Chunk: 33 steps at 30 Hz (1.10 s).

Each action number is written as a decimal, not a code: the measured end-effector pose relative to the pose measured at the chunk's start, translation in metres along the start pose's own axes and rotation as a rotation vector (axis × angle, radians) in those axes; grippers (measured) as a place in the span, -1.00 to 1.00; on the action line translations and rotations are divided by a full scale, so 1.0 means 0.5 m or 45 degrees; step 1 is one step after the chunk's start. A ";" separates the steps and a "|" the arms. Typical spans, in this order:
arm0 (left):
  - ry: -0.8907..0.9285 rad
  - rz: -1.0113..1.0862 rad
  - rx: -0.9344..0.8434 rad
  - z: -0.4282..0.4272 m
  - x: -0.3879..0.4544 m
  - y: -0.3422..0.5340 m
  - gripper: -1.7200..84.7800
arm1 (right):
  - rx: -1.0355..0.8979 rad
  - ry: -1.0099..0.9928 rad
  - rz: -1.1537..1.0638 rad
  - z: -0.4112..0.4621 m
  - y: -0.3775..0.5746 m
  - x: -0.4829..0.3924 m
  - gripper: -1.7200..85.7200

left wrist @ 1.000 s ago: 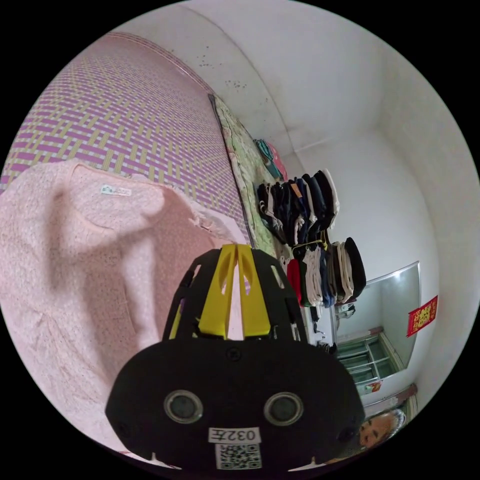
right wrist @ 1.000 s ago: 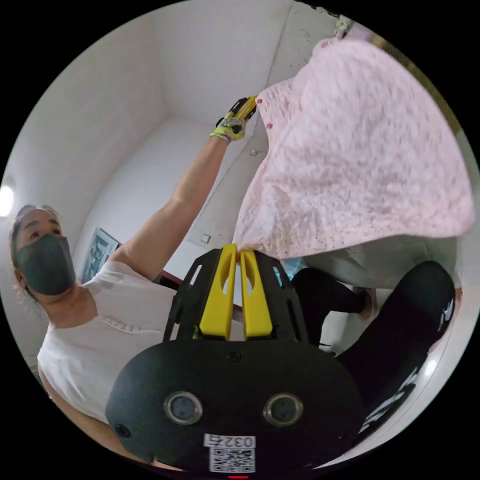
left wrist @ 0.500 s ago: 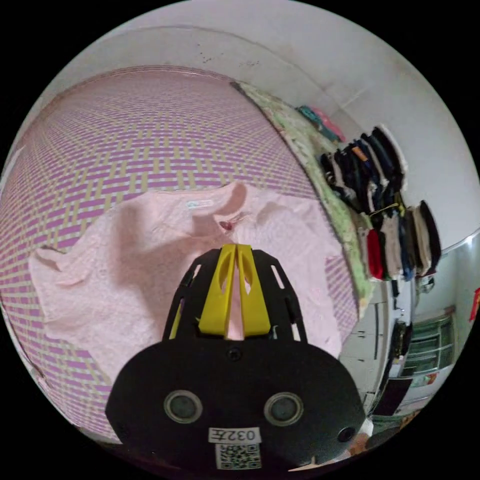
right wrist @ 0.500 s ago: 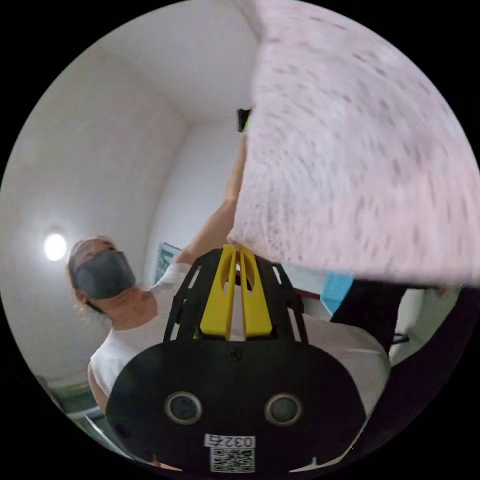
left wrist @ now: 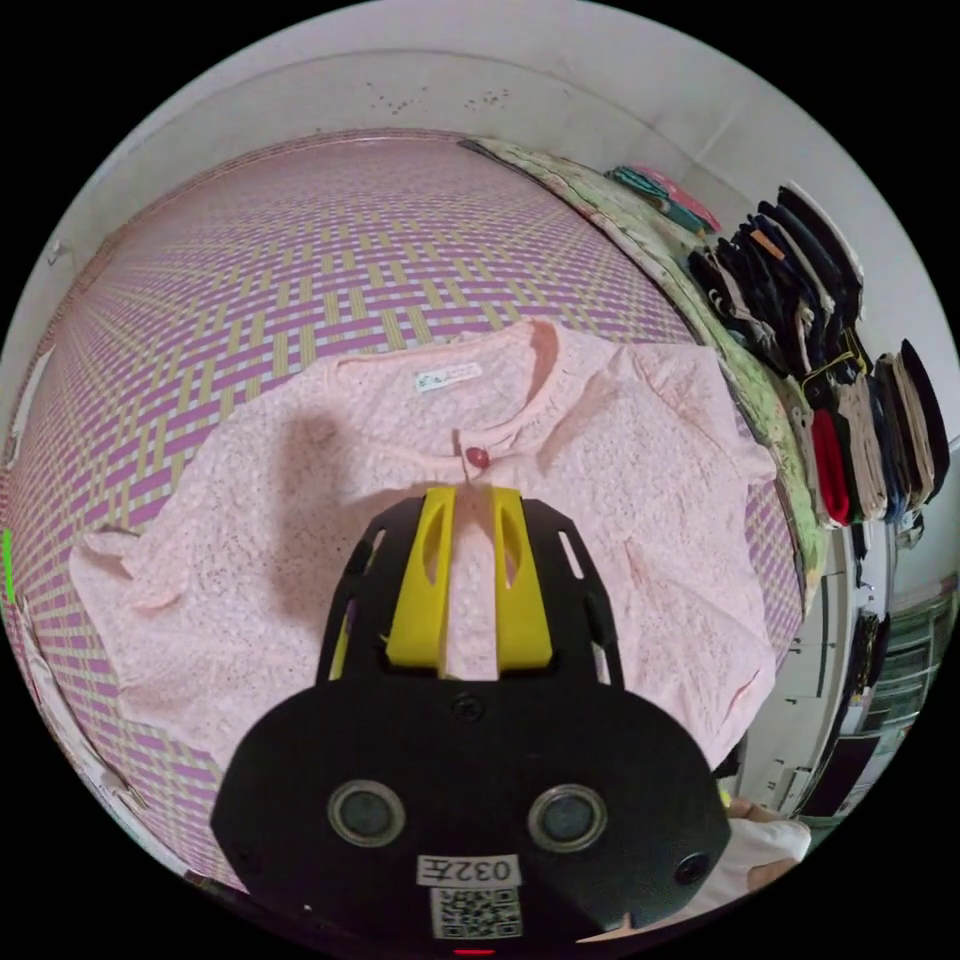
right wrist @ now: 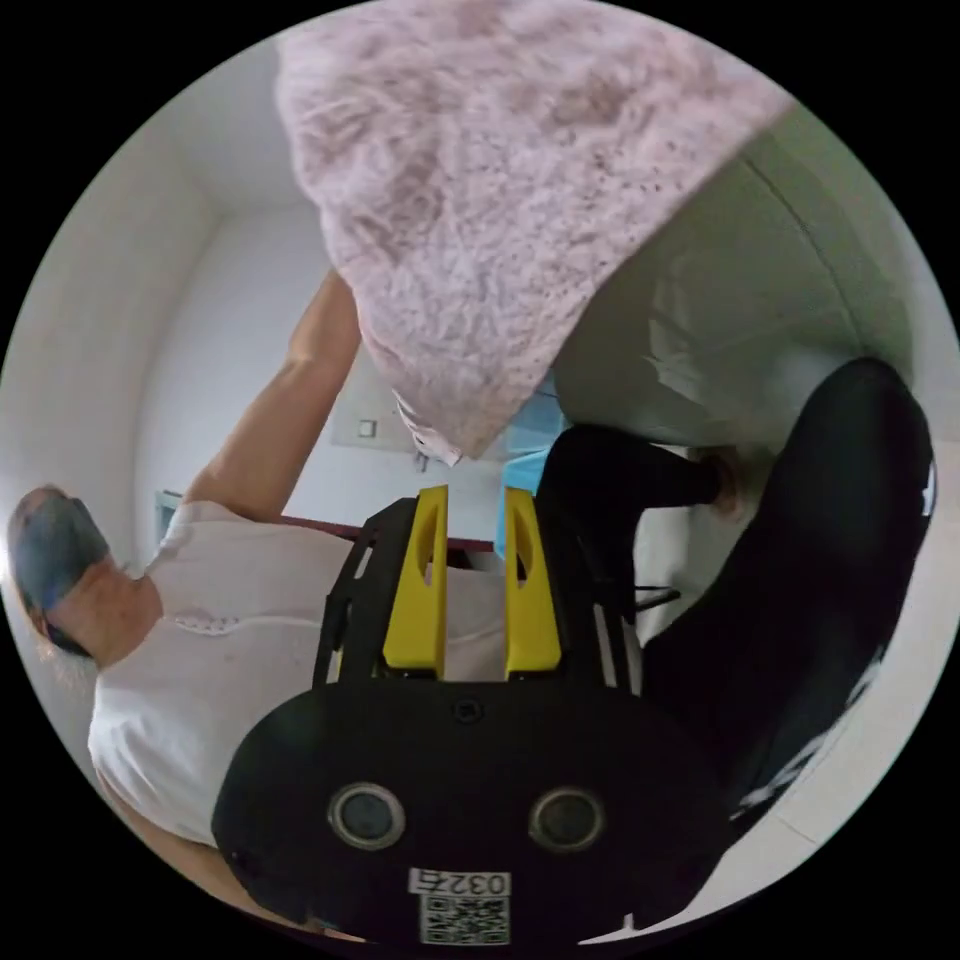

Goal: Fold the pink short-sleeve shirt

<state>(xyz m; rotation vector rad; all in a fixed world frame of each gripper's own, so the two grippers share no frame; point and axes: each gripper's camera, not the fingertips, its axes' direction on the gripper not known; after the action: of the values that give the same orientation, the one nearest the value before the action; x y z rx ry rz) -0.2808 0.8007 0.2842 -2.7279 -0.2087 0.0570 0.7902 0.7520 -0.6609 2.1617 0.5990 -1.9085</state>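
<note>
The pink short-sleeve shirt (left wrist: 300, 520) lies spread, front up, on the purple and yellow woven mat (left wrist: 300, 250) in the left gripper view. Its neck label (left wrist: 447, 378) and a red button (left wrist: 477, 457) sit just beyond my left gripper (left wrist: 472, 495). That gripper is open above the shirt's placket, with pink fabric showing in the gap between its jaws. In the right gripper view, an edge of the shirt (right wrist: 500, 200) hangs above my right gripper (right wrist: 474, 495). The right gripper is open, apart from the cloth, with nothing between its jaws.
Stacks of folded clothes (left wrist: 830, 400) stand along the mat's right side on a green patterned quilt (left wrist: 690, 270). In the right gripper view a person in a white top (right wrist: 250, 640) reaches one arm up, and legs in black trousers (right wrist: 820, 560) are to the right.
Both grippers have gone from shut on the shirt to open and have let it go. The shirt, held up and swung a second ago, now lies spread on the mat.
</note>
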 end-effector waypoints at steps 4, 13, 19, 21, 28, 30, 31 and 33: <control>0.082 -0.013 0.146 -0.043 0.007 0.020 -0.93 | 0.319 0.258 -0.103 -0.068 0.069 -0.048 -0.75; 0.446 0.053 0.105 -0.003 0.141 -0.046 -0.95 | 0.739 0.467 -0.292 -0.163 0.118 -0.053 -0.68; 0.409 -0.002 -0.008 0.087 0.219 -0.155 -0.97 | 0.553 0.258 -0.439 -0.104 0.091 -0.018 -0.80; 0.408 -0.032 -0.039 0.127 0.231 -0.190 -0.98 | 0.509 0.168 -0.522 -0.085 0.101 -0.021 -0.96; 0.522 -0.078 0.028 0.179 0.238 -0.236 -0.98 | 0.486 0.190 -0.555 -0.072 0.183 -0.041 -0.97; 0.587 -0.093 0.036 0.187 0.244 -0.231 -0.97 | 0.523 0.222 -0.532 -0.072 0.193 -0.025 -0.92; 0.582 -0.094 0.042 0.185 0.246 -0.228 -0.97 | 0.525 0.219 -0.520 -0.073 0.194 -0.019 -0.89; 0.566 -0.071 0.161 0.144 0.265 -0.200 -0.93 | 0.583 0.184 -0.489 -0.084 0.201 -0.003 -0.75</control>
<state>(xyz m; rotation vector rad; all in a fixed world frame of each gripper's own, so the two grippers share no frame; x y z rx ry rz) -0.1685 0.9399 0.2561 -2.5282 -0.1455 -0.5271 0.8704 0.6784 -0.6653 2.6409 0.7011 -2.2809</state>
